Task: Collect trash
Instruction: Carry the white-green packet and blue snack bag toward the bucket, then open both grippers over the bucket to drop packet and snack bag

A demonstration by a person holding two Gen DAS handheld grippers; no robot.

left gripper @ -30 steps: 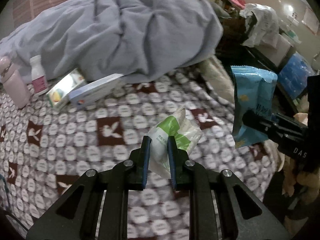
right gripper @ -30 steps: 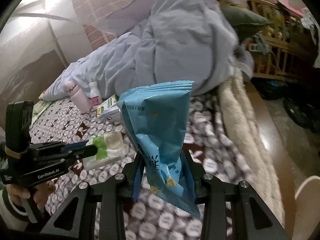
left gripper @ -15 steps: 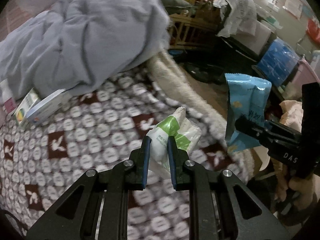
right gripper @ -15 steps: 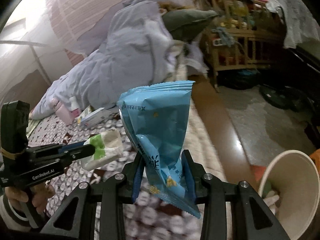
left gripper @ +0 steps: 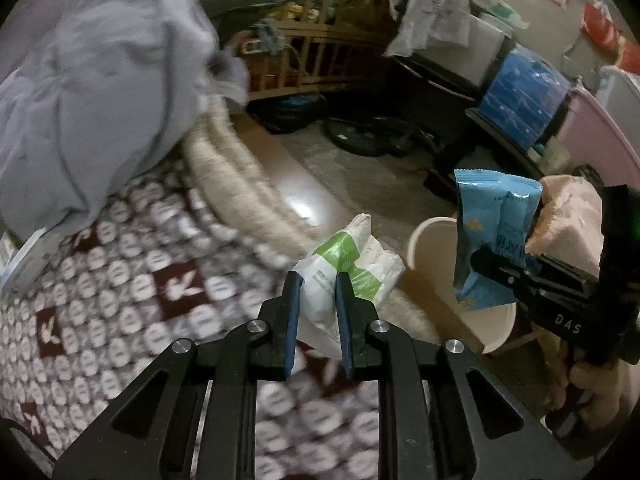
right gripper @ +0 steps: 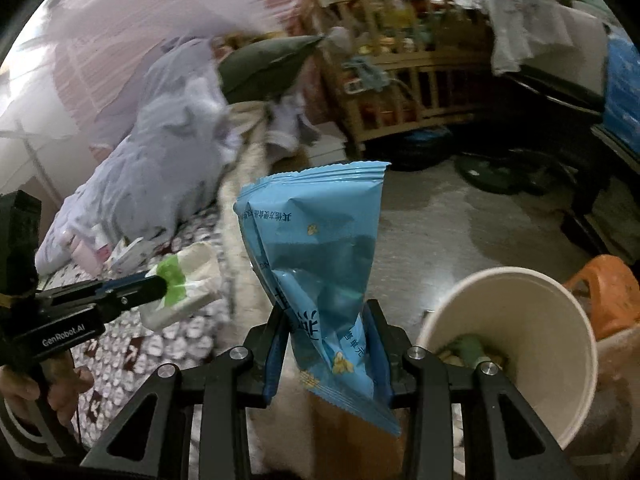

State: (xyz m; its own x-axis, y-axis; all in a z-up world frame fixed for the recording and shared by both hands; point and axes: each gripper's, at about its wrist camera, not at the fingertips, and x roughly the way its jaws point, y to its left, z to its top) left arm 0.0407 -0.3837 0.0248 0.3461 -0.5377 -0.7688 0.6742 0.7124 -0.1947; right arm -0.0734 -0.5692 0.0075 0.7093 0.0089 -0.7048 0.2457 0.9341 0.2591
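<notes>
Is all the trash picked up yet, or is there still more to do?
Not yet. The white bin already has some scraps at its bottom. In hand: the left gripper is shut on a green-and-white wrapper, and the right gripper is shut on a blue snack bag; neither is in the bin. Left: drop both in. Small boxes lie on the bed by the grey blanket; whether they are trash is unclear.

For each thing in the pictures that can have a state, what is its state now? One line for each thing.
Left gripper: shut on the white and green packet.
White and green packet: held in the air, crumpled.
Right gripper: shut on the blue snack bag.
Blue snack bag: held upright, creased, top seam closed.
White bin: open, with some trash at the bottom.
Grey blanket: bunched up on the bed.
</notes>
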